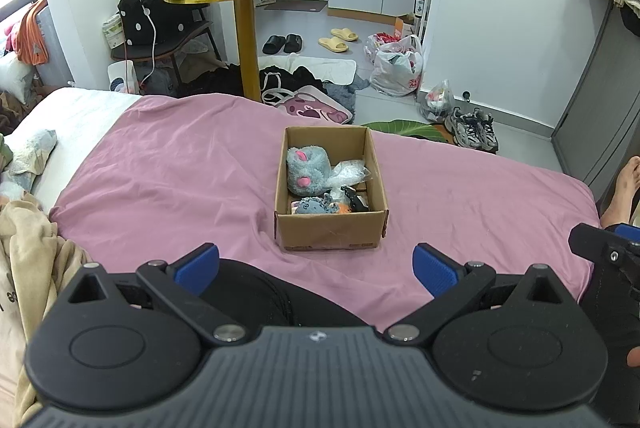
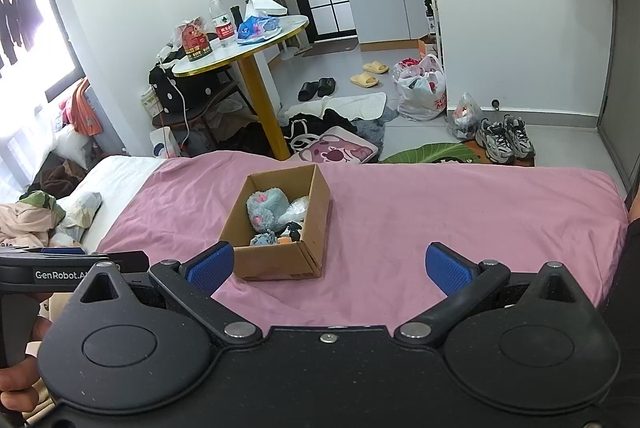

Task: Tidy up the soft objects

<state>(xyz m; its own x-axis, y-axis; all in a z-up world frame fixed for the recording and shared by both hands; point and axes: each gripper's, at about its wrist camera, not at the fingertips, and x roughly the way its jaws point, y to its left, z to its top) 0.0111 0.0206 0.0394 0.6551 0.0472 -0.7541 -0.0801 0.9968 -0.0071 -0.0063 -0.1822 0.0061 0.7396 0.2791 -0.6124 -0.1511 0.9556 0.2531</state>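
The bed [image 1: 160, 163], covered with a pink sheet [image 2: 440, 220], filled the space in front of both tools. On the sheet stood an open cardboard box [image 1: 330, 234], straight ahead of the left hand-held gripper [image 1: 316, 268] and a little ahead and to the left of the right hand-held gripper [image 2: 330, 270].

Both hand-held grippers were held low over the near edge of the bed, side by side and pointing forward toward the box, well apart from it. The blue fingers [image 1: 198, 264] of the left one were spread wide with nothing between them. The right one was also spread wide and empty, its blue fingers [image 2: 444, 272] standing far from each other.

Inside the box lay a grey plush toy with pink ears [image 1: 306, 169] at the far end, a crumpled clear plastic bag [image 1: 348, 173] just beside it, and a smaller grey plush toy [image 1: 314, 207] at the near end, next to some dark small items I could not tell apart.
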